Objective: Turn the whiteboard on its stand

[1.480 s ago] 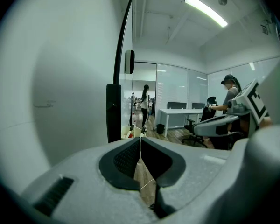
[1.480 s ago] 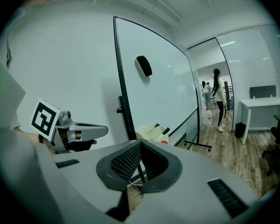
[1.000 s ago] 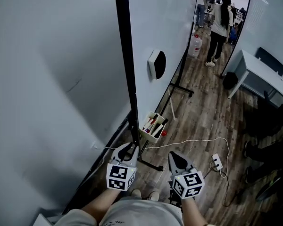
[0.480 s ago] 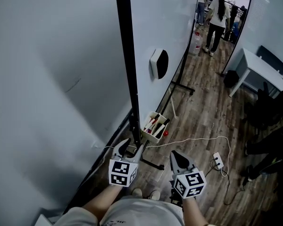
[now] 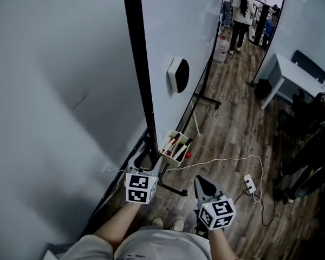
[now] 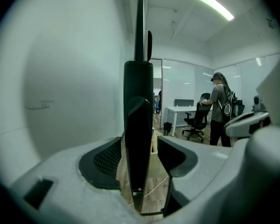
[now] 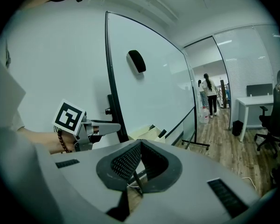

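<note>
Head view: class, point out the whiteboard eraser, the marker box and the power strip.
whiteboard eraser (image 5: 179, 75), head view, its middle
marker box (image 5: 171, 157), head view, its near wall
power strip (image 5: 249, 185), head view, its white body

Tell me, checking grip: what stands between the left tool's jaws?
The black metal stand post, untouched, per left gripper view; the left tool's jaws have just been opening.

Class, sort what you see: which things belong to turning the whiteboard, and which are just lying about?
Job: large white whiteboard; its black metal stand post.
Lying about: black-and-white oval eraser; cream marker tray; white power strip; white rectangular desk.
</note>
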`<state>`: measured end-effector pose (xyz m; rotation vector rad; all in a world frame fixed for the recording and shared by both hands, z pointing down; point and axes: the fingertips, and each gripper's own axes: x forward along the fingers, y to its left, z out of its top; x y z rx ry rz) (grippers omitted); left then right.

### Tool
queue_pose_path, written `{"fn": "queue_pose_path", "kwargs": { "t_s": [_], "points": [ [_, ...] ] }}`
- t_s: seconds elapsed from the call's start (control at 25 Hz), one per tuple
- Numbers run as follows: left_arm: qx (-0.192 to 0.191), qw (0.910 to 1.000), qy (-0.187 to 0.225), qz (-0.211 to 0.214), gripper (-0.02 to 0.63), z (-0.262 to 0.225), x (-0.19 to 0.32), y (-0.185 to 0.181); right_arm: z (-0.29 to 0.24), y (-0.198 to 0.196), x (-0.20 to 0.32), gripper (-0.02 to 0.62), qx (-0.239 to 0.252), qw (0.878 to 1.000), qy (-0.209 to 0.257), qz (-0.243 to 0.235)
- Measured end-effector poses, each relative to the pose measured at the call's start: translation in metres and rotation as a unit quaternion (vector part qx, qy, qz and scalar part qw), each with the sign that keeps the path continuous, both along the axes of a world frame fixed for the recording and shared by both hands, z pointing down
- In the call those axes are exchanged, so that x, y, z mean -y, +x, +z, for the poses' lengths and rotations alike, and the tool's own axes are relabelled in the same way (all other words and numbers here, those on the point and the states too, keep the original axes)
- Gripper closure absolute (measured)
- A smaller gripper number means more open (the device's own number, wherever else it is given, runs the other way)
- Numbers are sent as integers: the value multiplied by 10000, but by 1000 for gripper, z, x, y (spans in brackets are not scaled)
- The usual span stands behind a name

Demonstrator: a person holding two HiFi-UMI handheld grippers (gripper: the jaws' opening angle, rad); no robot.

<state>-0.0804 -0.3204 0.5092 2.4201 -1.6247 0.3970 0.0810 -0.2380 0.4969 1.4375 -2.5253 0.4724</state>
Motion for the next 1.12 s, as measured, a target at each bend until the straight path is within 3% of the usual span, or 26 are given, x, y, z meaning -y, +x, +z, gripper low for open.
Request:
{"fn": "queue_pose_path", "kwargs": {
  "t_s": [0.76,0.92,1.12],
  "points": [
    [173,9997,-38,149,367,1,30,8,1,10,-10,589,-12,9999,-56,150],
    [149,9997,44,200,413,2,30,11,3,10,-12,589,-11,9998,-77,188],
    [155,9997,27,179,416,1,30,11,3,10,-18,589,-11,9997,-93,225]
  ]
}}
